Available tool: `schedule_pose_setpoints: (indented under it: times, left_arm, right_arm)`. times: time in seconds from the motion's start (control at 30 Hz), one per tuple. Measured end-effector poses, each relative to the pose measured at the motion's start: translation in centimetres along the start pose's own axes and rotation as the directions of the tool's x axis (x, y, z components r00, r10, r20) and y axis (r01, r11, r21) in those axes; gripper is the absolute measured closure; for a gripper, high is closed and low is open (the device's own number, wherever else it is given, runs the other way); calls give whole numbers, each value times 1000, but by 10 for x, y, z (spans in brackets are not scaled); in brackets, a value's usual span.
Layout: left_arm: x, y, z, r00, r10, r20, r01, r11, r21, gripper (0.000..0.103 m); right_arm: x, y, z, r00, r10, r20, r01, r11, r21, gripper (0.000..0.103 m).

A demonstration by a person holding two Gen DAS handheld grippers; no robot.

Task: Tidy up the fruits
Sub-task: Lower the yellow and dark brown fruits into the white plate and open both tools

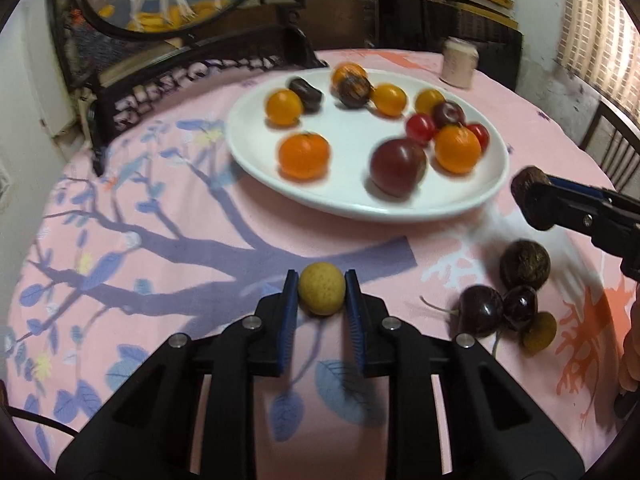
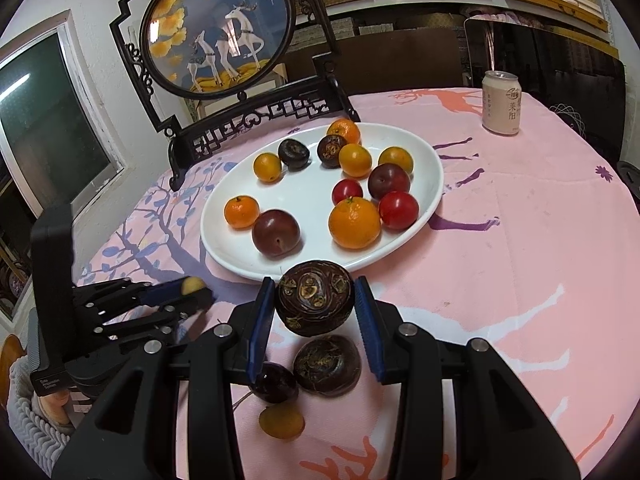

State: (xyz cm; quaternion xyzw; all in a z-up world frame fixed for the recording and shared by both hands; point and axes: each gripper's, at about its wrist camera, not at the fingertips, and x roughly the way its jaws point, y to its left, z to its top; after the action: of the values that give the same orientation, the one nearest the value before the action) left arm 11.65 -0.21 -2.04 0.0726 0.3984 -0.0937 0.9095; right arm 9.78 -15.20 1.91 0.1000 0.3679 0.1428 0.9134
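Note:
A white oval plate (image 1: 352,200) (image 2: 224,248) holds several oranges, plums, small red and yellow fruits and dark water chestnuts. My left gripper (image 1: 322,294) is shut on a small yellow round fruit (image 1: 322,294), held above the cloth in front of the plate; it also shows in the right wrist view (image 2: 192,285). My right gripper (image 2: 316,300) is shut on a dark brown water chestnut (image 2: 314,298), held above the cloth near the plate's front rim; it shows in the left wrist view (image 1: 530,186). Loose on the cloth lie another water chestnut (image 2: 328,366) (image 1: 525,264), dark cherries (image 1: 480,310) and a yellow-brown fruit (image 2: 281,420).
A pink patterned cloth (image 2: 500,260) covers the round table. A black-framed round deer screen (image 2: 218,36) stands behind the plate at the back left. A drink can (image 2: 502,102) stands at the back right. A chair (image 1: 616,148) stands at the table's right edge.

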Motion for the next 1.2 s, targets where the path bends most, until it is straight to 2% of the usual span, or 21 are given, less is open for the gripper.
schedule_pose_setpoints:
  times: [0.1, 0.2, 0.3, 0.4, 0.6, 0.67, 0.73, 0.83, 0.97, 1.07, 1.13, 1.2]
  left_arm:
    - [-22, 7, 15, 996, 2, 86, 1, 999, -32, 80]
    - [-24, 15, 45, 993, 4, 115, 3, 998, -68, 80]
    - [-5, 20, 76, 994, 25, 102, -15, 995, -95, 80]
    - [23, 23, 97, 994, 74, 80, -65, 992, -106, 80]
    - [64, 34, 102, 995, 101, 14, -99, 989, -113, 78]
    - [65, 34, 100, 992, 126, 23, -123, 987, -107, 67]
    - [58, 34, 101, 996, 80, 36, -75, 990, -116, 47]
    - [47, 29, 101, 992, 103, 68, -96, 990, -101, 39]
    - [31, 22, 91, 987, 125, 97, -117, 990, -77, 35]
    - [20, 17, 75, 985, 139, 100, -132, 989, -69, 29]
    - [13, 14, 64, 981, 160, 108, -153, 986, -68, 21]
    - [7, 12, 51, 981, 163, 103, -157, 985, -64, 21]
  right_arm:
    - [-8, -3, 5, 999, -2, 40, 1, 1000, 19, 62]
    - [-9, -4, 21, 997, -19, 72, 17, 1000, 22, 62]
    - [2, -2, 44, 997, -34, 75, 33, 999, 17, 62]
    - [25, 3, 63, 998, -23, 66, 22, 1000, 18, 62]
    - [73, 7, 73, 998, -49, 26, 49, 999, 3, 61]
    - [78, 3, 73, 998, -52, 20, 51, 999, 18, 58]
    - [72, 1, 72, 998, -44, 41, 43, 999, 25, 57]
    - [60, 1, 73, 998, -25, 58, 23, 999, 34, 56]
    - [41, 2, 68, 998, -4, 70, 2, 999, 35, 56]
    - [23, -3, 53, 997, -5, 73, 1, 998, 55, 52]
    - [12, -7, 38, 998, -10, 69, 5, 998, 67, 50]
    - [2, -9, 21, 998, -29, 55, 27, 998, 50, 49]
